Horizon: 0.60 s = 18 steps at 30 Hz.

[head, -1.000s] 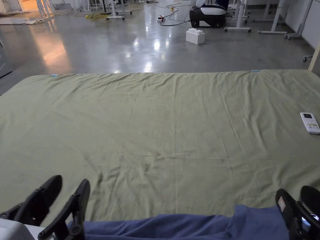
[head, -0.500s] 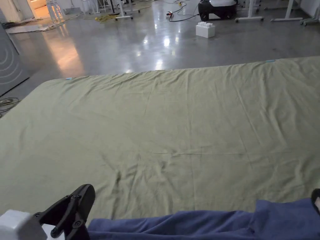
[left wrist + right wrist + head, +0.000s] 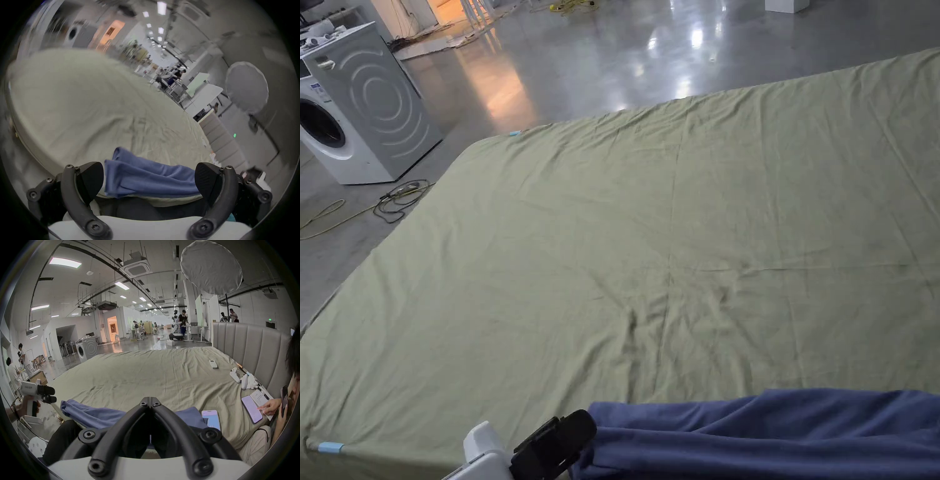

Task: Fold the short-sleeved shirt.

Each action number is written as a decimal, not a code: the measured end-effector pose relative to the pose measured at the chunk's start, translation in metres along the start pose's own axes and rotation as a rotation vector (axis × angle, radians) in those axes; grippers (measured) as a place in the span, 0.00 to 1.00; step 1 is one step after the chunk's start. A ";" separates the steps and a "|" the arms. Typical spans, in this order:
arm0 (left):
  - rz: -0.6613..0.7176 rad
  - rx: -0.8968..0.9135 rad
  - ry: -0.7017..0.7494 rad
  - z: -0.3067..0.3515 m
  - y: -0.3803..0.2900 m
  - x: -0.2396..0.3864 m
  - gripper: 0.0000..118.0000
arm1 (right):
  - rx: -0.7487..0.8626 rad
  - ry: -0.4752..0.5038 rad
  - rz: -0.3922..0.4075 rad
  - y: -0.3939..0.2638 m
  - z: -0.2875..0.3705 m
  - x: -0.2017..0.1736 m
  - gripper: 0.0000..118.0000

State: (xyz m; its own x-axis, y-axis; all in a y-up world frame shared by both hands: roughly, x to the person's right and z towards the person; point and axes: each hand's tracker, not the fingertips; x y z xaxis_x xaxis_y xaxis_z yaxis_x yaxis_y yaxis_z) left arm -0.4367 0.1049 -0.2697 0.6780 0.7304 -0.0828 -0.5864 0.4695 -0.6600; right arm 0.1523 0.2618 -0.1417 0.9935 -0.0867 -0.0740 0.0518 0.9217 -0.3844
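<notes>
The blue short-sleeved shirt lies bunched in a long strip along the near edge of the green bed sheet. Its left end shows as rolled folds in the left gripper view. My left gripper is open, its jaws wide apart on either side of that end and not touching the cloth. In the head view it sits just left of the shirt. My right gripper is shut, its tips meeting over the shirt with no cloth visible between them. A hand holds the left gripper beyond the bed's left edge.
A washing machine and cables are on the floor to the left. On the bed's right side lie two phones, a remote and white items. A person sits by the padded headboard.
The head camera has swung left, bringing the washing machine into the picture. The left gripper has shifted right, close to the shirt's left end.
</notes>
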 end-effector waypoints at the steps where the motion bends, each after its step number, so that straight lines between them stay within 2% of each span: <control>1: 0.019 -0.008 -0.004 -0.008 0.001 -0.007 0.96 | -0.008 -0.001 -0.003 -0.001 0.000 0.000 0.00; 3: 0.100 -0.079 -0.050 -0.026 -0.001 -0.016 0.96 | -0.018 -0.011 -0.007 -0.002 0.000 0.001 0.00; 6: 0.108 -0.024 -0.157 -0.043 -0.006 -0.016 0.96 | -0.031 -0.020 -0.023 -0.011 -0.001 0.008 0.00; 9: 0.247 -0.105 -0.238 -0.060 -0.004 -0.014 0.95 | -0.037 -0.023 -0.031 -0.010 -0.001 0.005 0.00; 11: 0.239 -0.168 -0.202 -0.071 -0.004 -0.008 0.93 | -0.040 -0.022 -0.028 -0.009 -0.001 0.003 0.00; 12: 0.165 -0.179 -0.142 -0.075 -0.004 -0.006 0.86 | -0.046 -0.022 -0.023 -0.008 -0.002 0.002 0.00; 13: 0.119 -0.186 -0.130 -0.077 -0.002 -0.003 0.71 | -0.051 -0.022 -0.017 -0.007 -0.003 0.000 0.00; 15: 0.128 -0.154 -0.126 -0.076 0.008 -0.001 0.21 | -0.054 -0.020 -0.005 -0.006 -0.003 -0.001 0.00; 16: 0.134 -0.125 -0.118 -0.073 0.014 0.002 0.09 | -0.055 -0.020 -0.004 -0.006 -0.003 -0.001 0.00; 18: 0.156 -0.053 -0.133 -0.069 0.031 0.002 0.09 | -0.055 -0.019 -0.008 -0.005 -0.003 -0.002 0.00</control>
State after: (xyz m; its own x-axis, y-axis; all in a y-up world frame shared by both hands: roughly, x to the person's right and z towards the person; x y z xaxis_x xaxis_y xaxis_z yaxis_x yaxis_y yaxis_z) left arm -0.4231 0.0868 -0.3414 0.5143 0.8529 -0.0901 -0.6533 0.3215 -0.6854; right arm 0.1496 0.2560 -0.1426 0.9948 -0.0864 -0.0532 0.0548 0.8987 -0.4350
